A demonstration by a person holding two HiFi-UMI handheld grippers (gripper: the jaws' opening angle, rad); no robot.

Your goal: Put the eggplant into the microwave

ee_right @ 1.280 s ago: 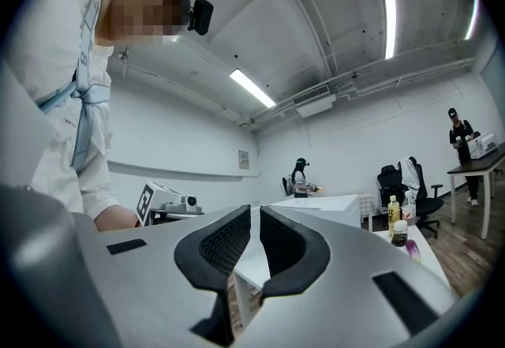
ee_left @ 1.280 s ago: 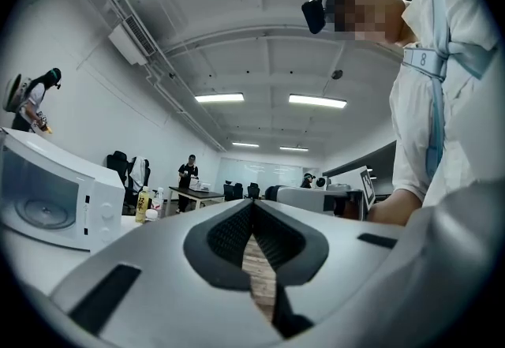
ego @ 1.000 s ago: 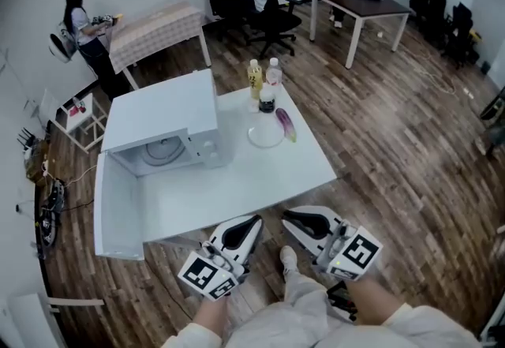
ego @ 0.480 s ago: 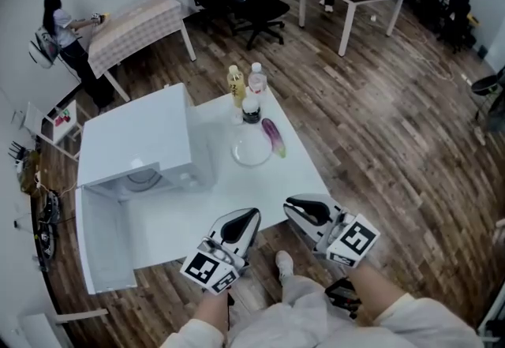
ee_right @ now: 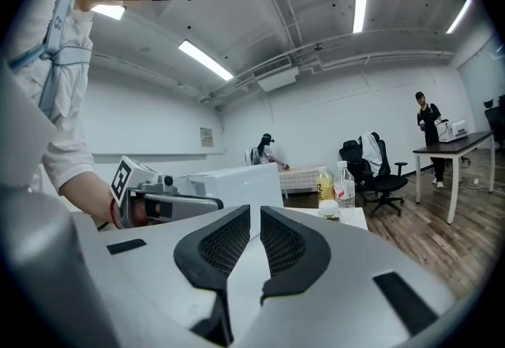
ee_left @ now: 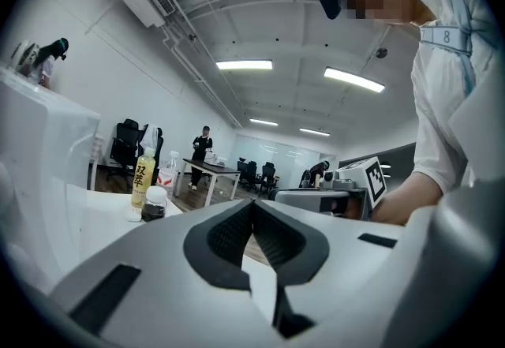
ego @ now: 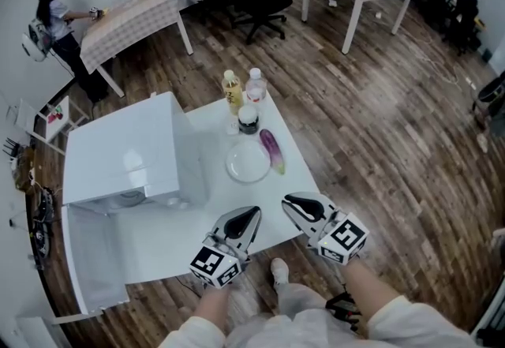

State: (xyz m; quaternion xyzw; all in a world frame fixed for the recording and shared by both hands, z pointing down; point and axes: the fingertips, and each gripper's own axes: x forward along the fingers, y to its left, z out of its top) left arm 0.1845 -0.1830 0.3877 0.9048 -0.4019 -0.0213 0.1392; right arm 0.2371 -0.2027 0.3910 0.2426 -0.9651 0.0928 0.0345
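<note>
Both tongs are empty. The left tongs point(ego: 249, 217) have their pads together, and the right tongs point(ego: 294, 203) are all but touching with nothing between. The eggplant point(ego: 271, 151) lies on the tabletop point(ego: 181, 220) at the plate's point(ego: 246, 165) 3 o'clock, just beside it.

Reach step: the right tongs should open, then close gently across the mid-body, since the skin is likely slick.

The long axis runs from 11 to 5 o'clock. The stem end is probably the nearer one, though it is too small to confirm. The microwave point(ego: 118, 153) stands at 9 o'clock.

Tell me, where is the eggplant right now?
In the head view the eggplant lies on the white table, just right of the glass plate and nearer the person than the dark jar.
</note>
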